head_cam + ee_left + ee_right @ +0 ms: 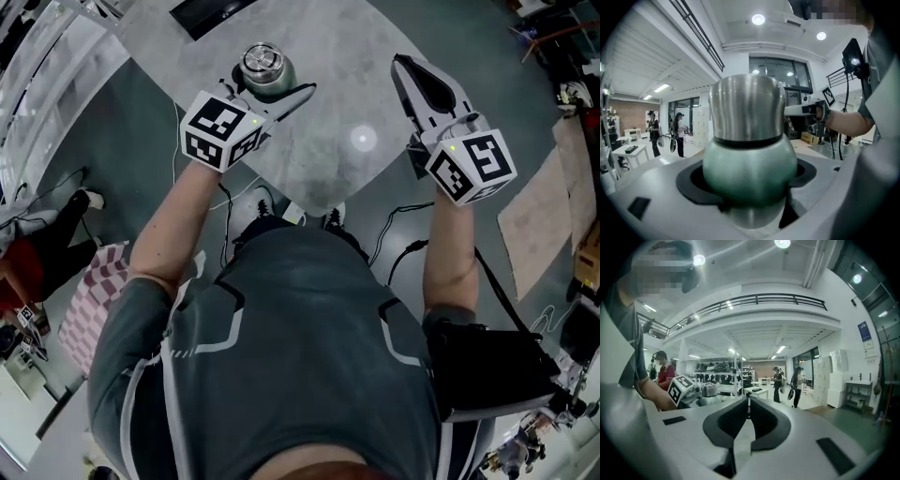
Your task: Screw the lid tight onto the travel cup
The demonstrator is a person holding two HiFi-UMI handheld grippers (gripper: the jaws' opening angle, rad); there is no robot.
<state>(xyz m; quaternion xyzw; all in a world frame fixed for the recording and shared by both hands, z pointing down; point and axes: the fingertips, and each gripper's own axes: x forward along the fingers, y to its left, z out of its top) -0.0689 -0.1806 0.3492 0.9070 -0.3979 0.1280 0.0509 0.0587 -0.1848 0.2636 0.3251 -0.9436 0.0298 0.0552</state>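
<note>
My left tool (272,94) is clamped on the cup (750,159), which it holds upright over the desk (347,169), with the lid (747,105) on top. My right tool (401,64) is shut and empty. The lid lies well to its left, so I judge that this hand must reach across.

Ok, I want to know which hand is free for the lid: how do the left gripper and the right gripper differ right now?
The left gripper's jaws are closed on the cup's green body; the right gripper's jaws are closed on each other, with nothing between. The left gripper is at the cup; the right gripper is off to its side, touching nothing. Both reach over the table.
</note>
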